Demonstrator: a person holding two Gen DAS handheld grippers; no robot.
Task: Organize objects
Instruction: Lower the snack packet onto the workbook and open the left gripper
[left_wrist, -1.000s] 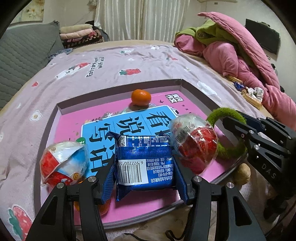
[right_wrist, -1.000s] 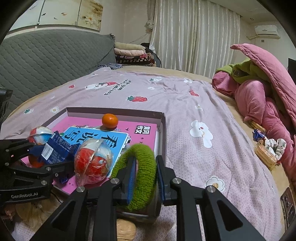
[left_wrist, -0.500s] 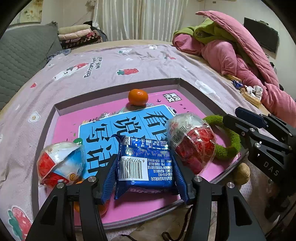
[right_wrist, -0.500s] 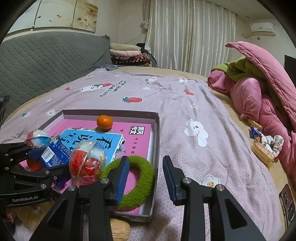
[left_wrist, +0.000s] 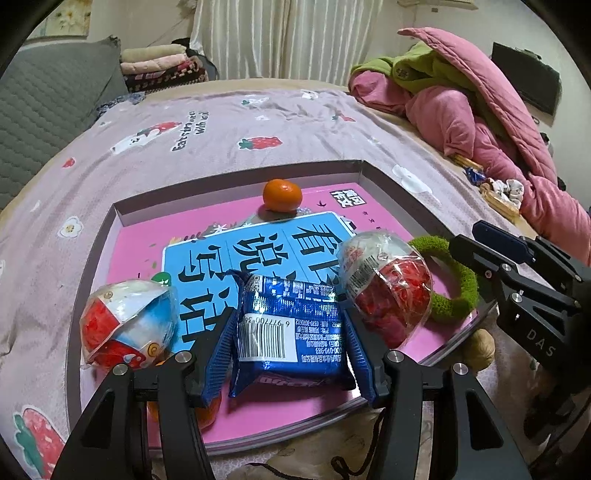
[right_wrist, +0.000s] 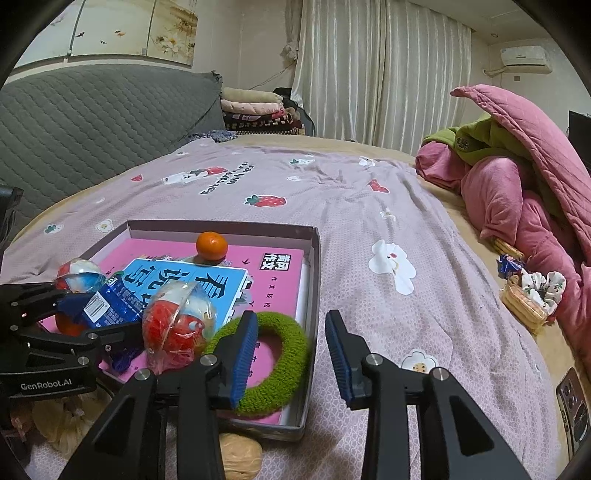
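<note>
A shallow box (left_wrist: 236, 177) (right_wrist: 309, 280) lies on the bed, lined with pink books. My left gripper (left_wrist: 288, 347) is shut on a blue snack packet (left_wrist: 290, 332) (right_wrist: 110, 301), low over the box's near side. A red wrapped ball (left_wrist: 388, 291) (right_wrist: 177, 325) sits right of the packet, a red-blue wrapped ball (left_wrist: 125, 328) (right_wrist: 79, 277) left of it. A green fuzzy ring (left_wrist: 454, 284) (right_wrist: 266, 365) lies in the box's near right corner. My right gripper (right_wrist: 291, 350) is open and empty just above the ring. A tangerine (left_wrist: 282, 195) (right_wrist: 211, 245) sits at the back.
A blue book (left_wrist: 258, 251) lies on the pink ones. A second orange fruit (left_wrist: 184, 410) hides under my left fingers. A walnut (right_wrist: 236, 458) lies before the box. Pink quilts (right_wrist: 517, 184), snacks and a scrunchie (right_wrist: 532, 291) lie right; a phone (right_wrist: 572, 402) is at the far right.
My right gripper opened and let go of the green ring, which now lies in the box; the gripper drew back slightly. My left gripper kept its hold on the packet.
</note>
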